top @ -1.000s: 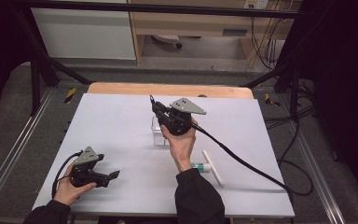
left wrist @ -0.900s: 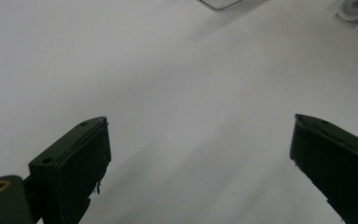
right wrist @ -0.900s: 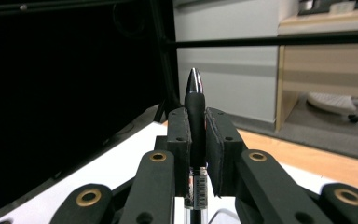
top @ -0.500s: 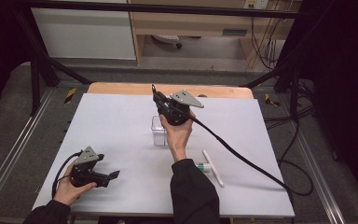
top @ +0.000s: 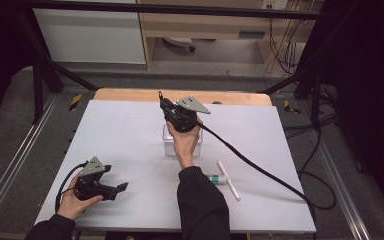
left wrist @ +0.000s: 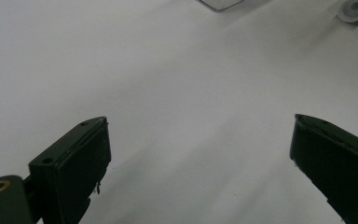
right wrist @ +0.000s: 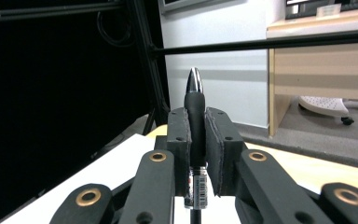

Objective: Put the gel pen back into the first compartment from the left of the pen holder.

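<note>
On the white counter (top: 130,135), the left gripper (top: 121,187) rests at 7 o'clock with its jaws spread and nothing between them. At 12 o'clock the right gripper (top: 162,100) is clenched on a black pen (right wrist: 195,116), tip up, right above the clear box (top: 167,142). To seat the pen well, I would tilt it upright over the box mouth and lower slowly before releasing, clear of the 2 white pens (top: 228,180) at 4 o'clock.
</note>
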A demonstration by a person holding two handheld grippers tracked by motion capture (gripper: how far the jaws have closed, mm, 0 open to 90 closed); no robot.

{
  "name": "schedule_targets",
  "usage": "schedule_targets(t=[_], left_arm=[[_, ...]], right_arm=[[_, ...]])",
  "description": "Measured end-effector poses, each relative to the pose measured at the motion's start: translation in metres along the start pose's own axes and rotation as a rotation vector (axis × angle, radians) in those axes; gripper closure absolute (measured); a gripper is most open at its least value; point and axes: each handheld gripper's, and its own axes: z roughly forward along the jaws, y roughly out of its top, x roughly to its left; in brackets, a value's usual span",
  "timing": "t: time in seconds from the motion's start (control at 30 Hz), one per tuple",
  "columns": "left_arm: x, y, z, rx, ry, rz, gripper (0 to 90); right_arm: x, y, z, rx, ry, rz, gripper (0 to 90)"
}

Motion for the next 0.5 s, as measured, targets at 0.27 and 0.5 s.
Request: schedule_targets(t=[0.27,0.5], left_arm=[[0.0,0.0,0.0,0.0,0.0,-0.002,5.3],[0.0,0.0,0.0,0.001,0.0,0.001,5.3]], right_arm=[[-0.004,-0.018,0.005,0.04,-0.007,0.005,80.7],[-0.005,-0.03,0.002,0.067,-0.005,0.008,80.7]])
